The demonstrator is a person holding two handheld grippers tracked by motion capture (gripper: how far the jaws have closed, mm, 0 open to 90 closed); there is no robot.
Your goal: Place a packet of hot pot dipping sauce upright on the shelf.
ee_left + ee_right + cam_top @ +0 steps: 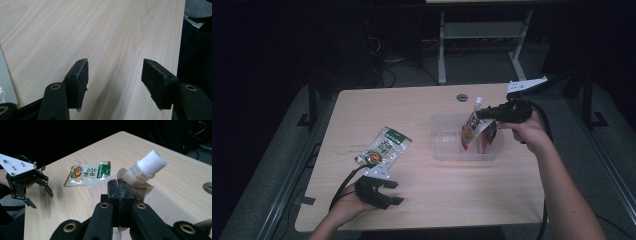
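Note:
My right gripper (482, 114) is shut on the top of a spouted drink pouch (474, 128) with a white screw cap (150, 163). It holds the pouch upright inside a clear plastic tub (438, 150) at the table's right. In the right gripper view the two jaws (120, 192) are pressed together on the pouch's neck just below the cap. A green and white snack packet (383, 146) lies flat left of the tub. My left gripper (398, 192) rests near the front left edge, open, with only bare wood between its jaws (116, 80).
The light wood table (447, 190) has a round cable grommet (462, 97) at the back. A grey edge of the snack packet (5, 82) shows in the left gripper view. Dark floor, cables and a white desk frame (442, 50) lie beyond the table.

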